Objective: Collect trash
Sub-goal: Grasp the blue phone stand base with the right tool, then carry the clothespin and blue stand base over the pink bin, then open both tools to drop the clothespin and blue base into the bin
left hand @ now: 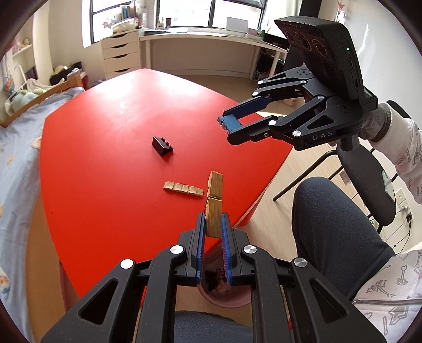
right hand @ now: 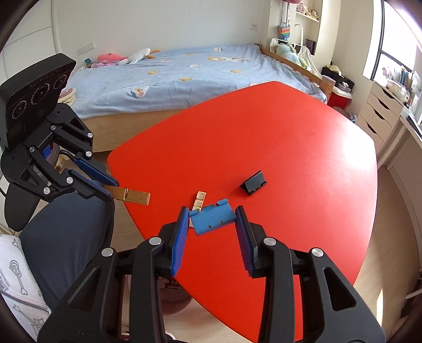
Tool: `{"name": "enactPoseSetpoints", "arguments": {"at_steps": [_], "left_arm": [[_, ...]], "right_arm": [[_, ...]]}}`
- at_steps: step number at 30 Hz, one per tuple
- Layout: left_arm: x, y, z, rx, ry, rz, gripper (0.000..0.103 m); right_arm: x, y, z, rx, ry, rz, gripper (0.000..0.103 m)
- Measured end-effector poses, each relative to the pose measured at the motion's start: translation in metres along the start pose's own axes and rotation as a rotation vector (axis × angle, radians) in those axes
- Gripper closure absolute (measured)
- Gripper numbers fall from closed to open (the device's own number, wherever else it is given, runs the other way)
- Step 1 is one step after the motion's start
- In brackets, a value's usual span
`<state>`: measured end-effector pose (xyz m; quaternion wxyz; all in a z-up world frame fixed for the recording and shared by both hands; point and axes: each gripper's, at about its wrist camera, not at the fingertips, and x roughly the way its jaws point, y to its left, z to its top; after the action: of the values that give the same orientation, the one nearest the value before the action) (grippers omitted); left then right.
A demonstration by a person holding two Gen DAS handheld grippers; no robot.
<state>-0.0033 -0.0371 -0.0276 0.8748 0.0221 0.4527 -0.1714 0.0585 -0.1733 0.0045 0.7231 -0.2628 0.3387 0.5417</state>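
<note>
Gripping clothespin (left hand: 214, 208) in left tongs (left hand: 213, 224), blue piece (right hand: 212, 217) in right tongs (right hand: 212, 224)

Bedroom around a red table

A red table (right hand: 263, 137) stands beside a bed (right hand: 184, 74) with a pale blue cover; white drawers (left hand: 121, 52) and a white desk (left hand: 200, 39) sit under the window (left hand: 171, 13).

The table (left hand: 110, 137) is smooth red with a soft sheen. The peg (left hand: 215, 203) looks like pale, matt wood with a thin wire spring; the strip (left hand: 183, 188) is the same pale wood, notched. The stand (left hand: 162, 145) is matt black plastic. The blue piece (right hand: 213, 217) is scuffed plastic. The grippers' (left hand: 213, 228) pads (right hand: 180, 237) are ribbed blue, their arms matt black with shiny metal rivets. The bedcover (right hand: 184, 71) is soft cloth.
</note>
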Motion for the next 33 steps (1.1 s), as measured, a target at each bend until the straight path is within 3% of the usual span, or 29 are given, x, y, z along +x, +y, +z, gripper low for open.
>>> {"name": "enactPoseSetpoints", "arguments": {"at_steps": [12,21,33], "left_arm": [[-0.026,-0.026,-0.015,-0.104,-0.047,0.043,0.091],[-0.023,-0.04,-0.034,-0.153,-0.02,0.063,0.091],[-0.004,-0.054,-0.065,-0.201,0.034,0.027,0.091]], "right_arm": [[-0.041,0.05,-0.037,0.086,-0.034,-0.04,0.067],[-0.04,0.077,-0.074,0.148,0.025,-0.037,0.067],[-0.032,0.1,-0.098,0.182,0.056,0.004,0.067]]}}
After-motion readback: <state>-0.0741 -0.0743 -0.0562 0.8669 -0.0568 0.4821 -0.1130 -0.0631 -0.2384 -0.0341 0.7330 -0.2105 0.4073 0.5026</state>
